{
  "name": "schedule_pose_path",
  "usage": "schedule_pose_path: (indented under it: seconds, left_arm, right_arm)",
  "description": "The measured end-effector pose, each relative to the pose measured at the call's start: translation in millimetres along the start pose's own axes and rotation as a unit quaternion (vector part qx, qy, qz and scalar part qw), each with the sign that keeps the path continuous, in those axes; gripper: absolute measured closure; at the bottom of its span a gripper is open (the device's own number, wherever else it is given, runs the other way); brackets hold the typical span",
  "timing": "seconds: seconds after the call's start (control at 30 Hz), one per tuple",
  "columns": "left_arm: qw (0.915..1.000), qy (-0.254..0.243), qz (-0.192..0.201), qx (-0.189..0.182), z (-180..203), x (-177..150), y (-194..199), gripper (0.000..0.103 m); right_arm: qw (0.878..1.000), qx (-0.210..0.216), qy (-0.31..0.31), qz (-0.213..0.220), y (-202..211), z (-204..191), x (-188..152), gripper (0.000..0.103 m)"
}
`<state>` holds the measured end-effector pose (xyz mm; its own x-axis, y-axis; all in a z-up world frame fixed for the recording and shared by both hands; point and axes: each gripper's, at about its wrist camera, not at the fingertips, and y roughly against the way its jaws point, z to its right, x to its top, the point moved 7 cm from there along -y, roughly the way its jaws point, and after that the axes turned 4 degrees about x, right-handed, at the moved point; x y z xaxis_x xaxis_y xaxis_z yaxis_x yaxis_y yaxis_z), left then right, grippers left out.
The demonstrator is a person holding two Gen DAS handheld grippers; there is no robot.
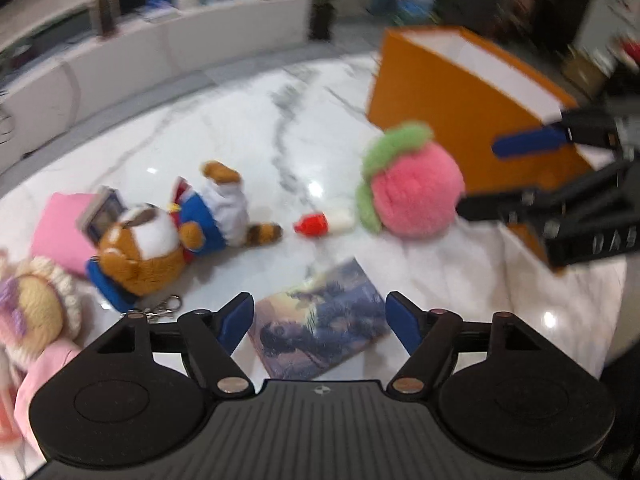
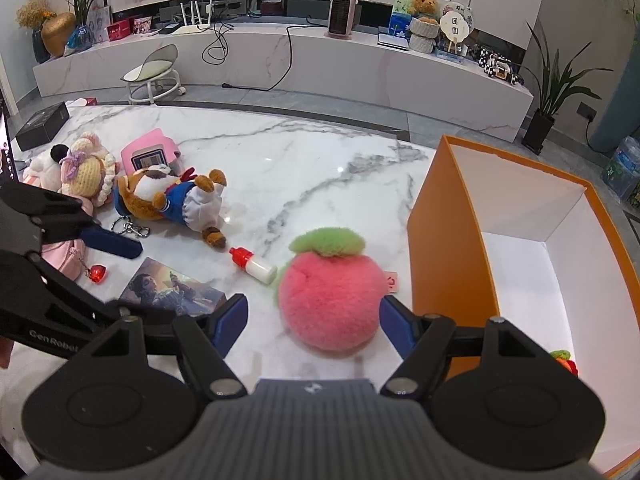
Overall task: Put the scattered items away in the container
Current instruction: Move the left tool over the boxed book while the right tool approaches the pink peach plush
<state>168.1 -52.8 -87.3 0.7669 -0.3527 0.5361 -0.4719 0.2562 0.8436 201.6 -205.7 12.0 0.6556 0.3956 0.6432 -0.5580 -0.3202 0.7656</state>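
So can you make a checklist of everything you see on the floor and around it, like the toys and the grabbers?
Surface: white marble floor, glossy.
Job's things: orange box, open; pink plush peach, raccoon plush, small bottle, picture card, crocheted doll lying outside it.
Clutter: keyring, red heart charm.
Grippers: right gripper open around the peach; left gripper open above the card.
Cables: black cord along the TV bench.
Surroundings: heater, potted plant.

"GenRobot" is printed on the left tool (image 2: 120, 246).
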Motion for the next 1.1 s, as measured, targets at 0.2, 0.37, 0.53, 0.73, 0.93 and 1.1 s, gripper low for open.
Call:
schedule_pose_path:
  seconds: [0.2,0.37,0.53,0.73,0.93,1.1]
  left_arm:
    - [0.9833,-0.179,0.032,0.006,30,-4,-4,0.017]
    - [0.9699,-0.243,0.011,0.011,40,-15,-20,0.017]
    - [0.9653,-0.259,0.012,0.028,36,-12,-26,0.016]
    - [0.9698,-0.243,-0.010,0.023,31,-10,-31,0.010]
    - [0.9785,-0.204,-0.029,0.015,27,-9,-32,0.013]
    - [0.9888,-0.143,-0.043,0.013,16,-9,-29,0.020]
  right_arm:
    - [1.000,0.010,-0.003,0.002,-1,-1,2,0.028]
    - [1.000,0.016,-0.004,0.001,-2,-2,2,0.028]
    - [1.000,0.018,-0.008,0.001,-2,0,2,0.028]
    - [1.000,0.022,-0.007,0.000,-2,1,0,0.028]
    - [1.000,0.016,-0.008,0.000,-3,3,0,0.028]
    - [1.000,0.010,-0.009,-0.005,-6,4,0,0.028]
